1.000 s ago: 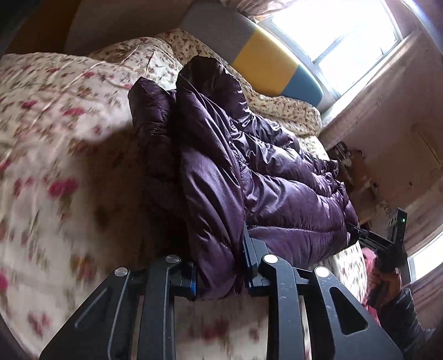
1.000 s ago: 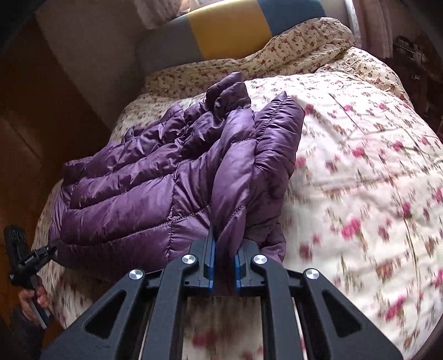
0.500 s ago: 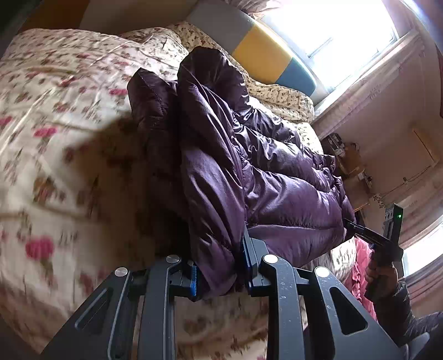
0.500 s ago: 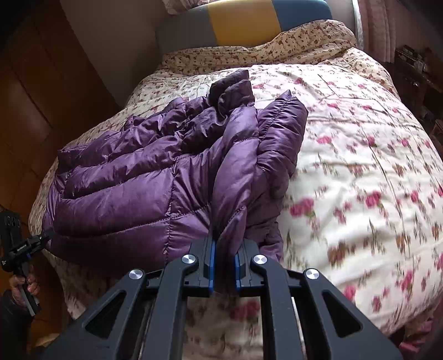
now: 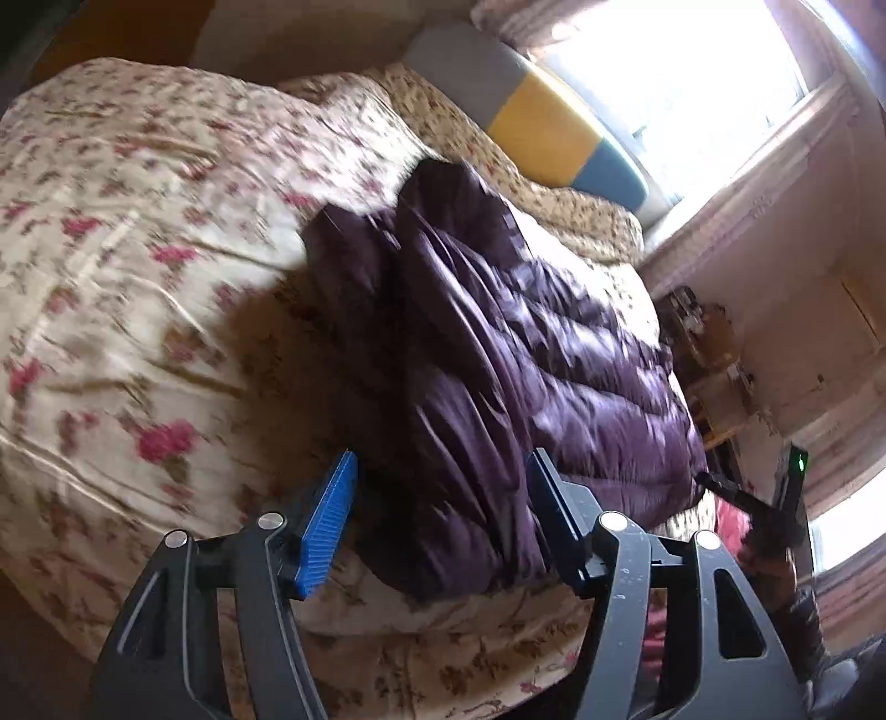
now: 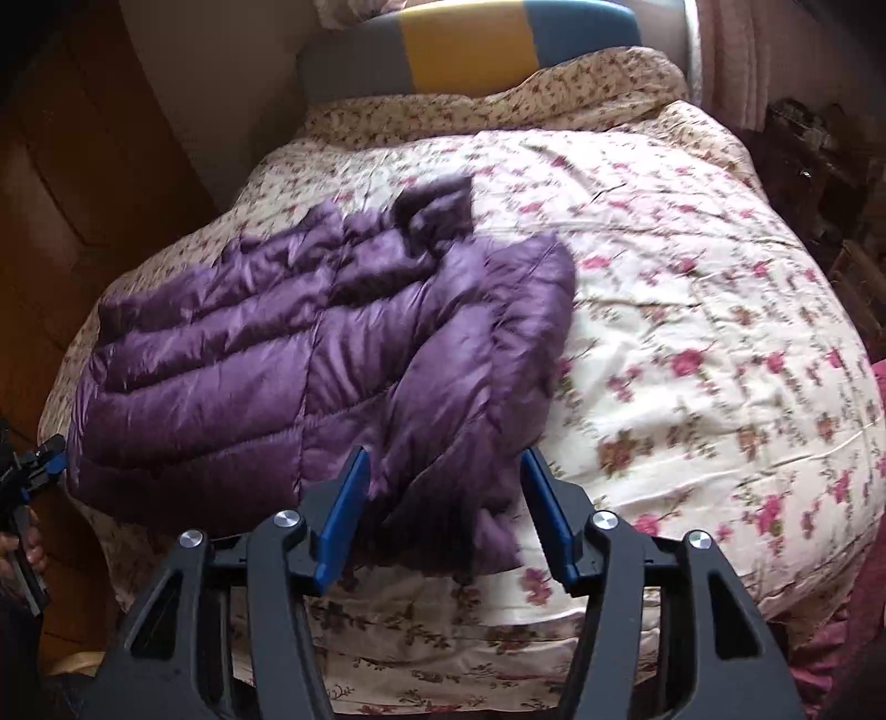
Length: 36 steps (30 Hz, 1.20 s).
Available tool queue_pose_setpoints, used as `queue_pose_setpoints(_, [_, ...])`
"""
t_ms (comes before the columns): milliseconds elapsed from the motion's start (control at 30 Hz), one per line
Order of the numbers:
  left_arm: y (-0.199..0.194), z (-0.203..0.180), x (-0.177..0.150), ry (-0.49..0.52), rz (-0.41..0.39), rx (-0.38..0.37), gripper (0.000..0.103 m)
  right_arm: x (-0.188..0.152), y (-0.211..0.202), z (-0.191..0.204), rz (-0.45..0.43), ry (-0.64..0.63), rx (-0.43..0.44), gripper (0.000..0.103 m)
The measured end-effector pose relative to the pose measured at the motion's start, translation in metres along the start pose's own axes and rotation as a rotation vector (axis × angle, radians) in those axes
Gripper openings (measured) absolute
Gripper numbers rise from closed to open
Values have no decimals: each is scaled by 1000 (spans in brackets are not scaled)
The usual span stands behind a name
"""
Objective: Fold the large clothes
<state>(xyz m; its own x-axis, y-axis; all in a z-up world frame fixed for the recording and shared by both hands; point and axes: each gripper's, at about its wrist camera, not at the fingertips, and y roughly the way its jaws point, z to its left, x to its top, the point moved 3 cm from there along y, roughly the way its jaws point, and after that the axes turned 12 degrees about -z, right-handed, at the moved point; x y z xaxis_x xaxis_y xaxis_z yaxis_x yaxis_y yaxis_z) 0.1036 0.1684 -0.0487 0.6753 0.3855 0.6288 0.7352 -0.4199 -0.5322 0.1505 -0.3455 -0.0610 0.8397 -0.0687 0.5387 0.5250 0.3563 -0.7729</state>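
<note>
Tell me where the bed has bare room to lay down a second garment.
In the right wrist view, the floral quilt is bare from the purple jacket across to the bed's far side, and up to the pillow under the striped headboard. The near corner is crowded: the jacket fills it, with both grippers' jaws open over its edge.

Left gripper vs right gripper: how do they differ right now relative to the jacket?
The left gripper straddles a thick fold of the purple jacket, with one pad against it; the right gripper frames a thinner edge with gaps on both sides. Shared: both have just been opening, with the jacket lying on the floral quilt.
</note>
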Motion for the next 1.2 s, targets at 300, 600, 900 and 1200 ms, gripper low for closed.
queue_pose_setpoints(300, [37, 25, 68, -111, -74, -38, 63, 70, 49, 17, -92, 132, 1, 63])
queue_pose_setpoints(600, [96, 7, 95, -77, -2, -7, 38, 90, 114, 31, -37, 103, -48, 13])
queue_pose_setpoints(900, [149, 7, 94, 89, 27, 241, 16, 83, 125, 15, -113, 55, -217, 4])
queue_pose_setpoints(1200, [168, 11, 73, 179, -12, 310, 16, 60, 163, 8, -71, 30, -262, 4])
